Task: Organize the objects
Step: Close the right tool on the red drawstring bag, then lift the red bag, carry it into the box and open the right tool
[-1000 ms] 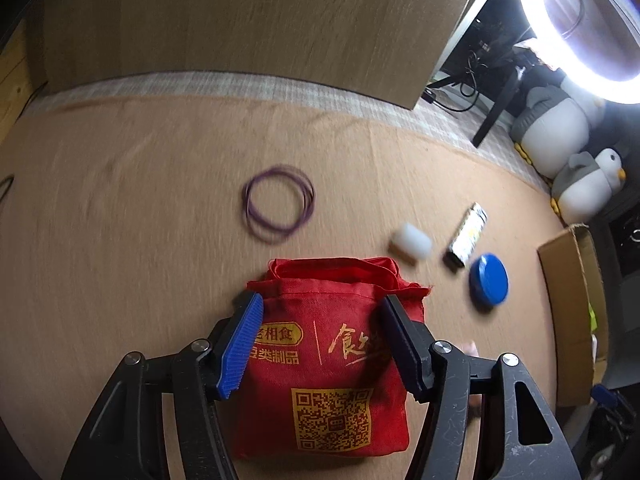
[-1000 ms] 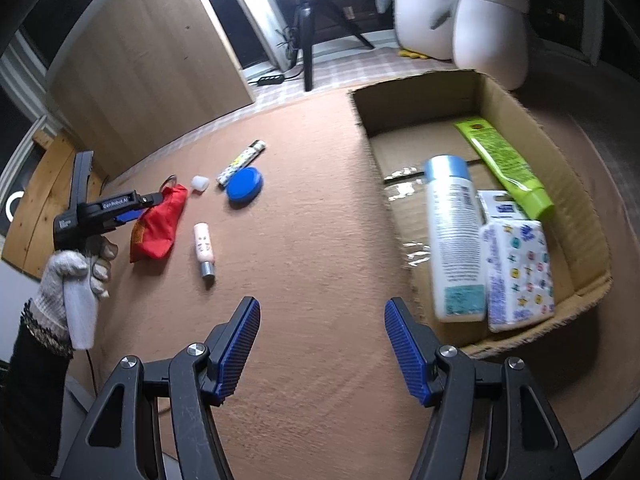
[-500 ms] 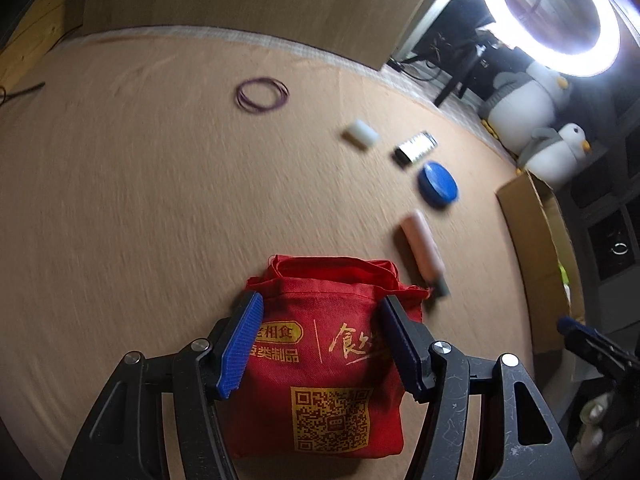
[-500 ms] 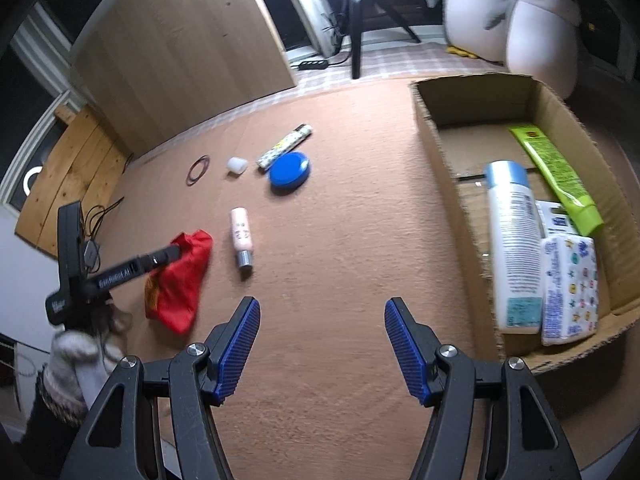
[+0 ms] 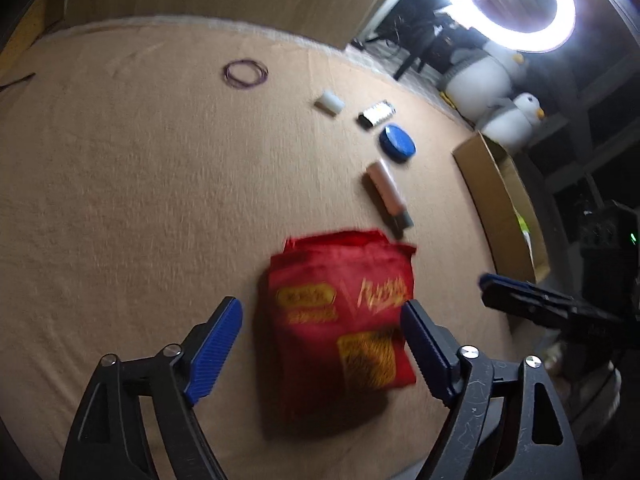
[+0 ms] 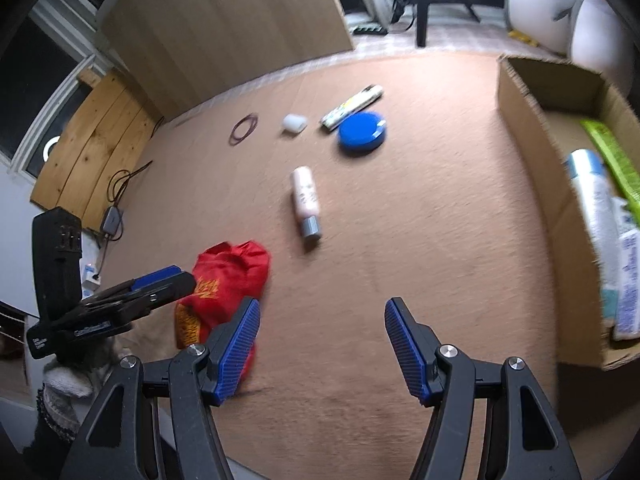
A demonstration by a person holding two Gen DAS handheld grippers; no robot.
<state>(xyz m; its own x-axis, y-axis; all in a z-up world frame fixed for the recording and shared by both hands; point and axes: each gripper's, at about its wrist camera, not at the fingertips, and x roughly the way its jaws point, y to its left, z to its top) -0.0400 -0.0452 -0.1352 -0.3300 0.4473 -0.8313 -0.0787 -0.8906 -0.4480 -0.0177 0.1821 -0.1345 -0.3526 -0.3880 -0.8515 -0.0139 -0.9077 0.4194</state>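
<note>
Crumpled red cloth pouch [image 5: 340, 312] with yellow print, flat on tan mat [image 5: 120, 200].

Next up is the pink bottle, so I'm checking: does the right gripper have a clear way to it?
Probably yes. The right gripper is open and empty, and only bare brown cloth lies between it and the pink bottle.

Dim room; a ring light [image 5: 508, 4] glares ahead-right of the left hand-held gripper [image 5: 320, 340]. Motion blur, fisheye-bent, dark edges.

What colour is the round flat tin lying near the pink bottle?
Blue, clearest in the right wrist view: round tin.
</note>
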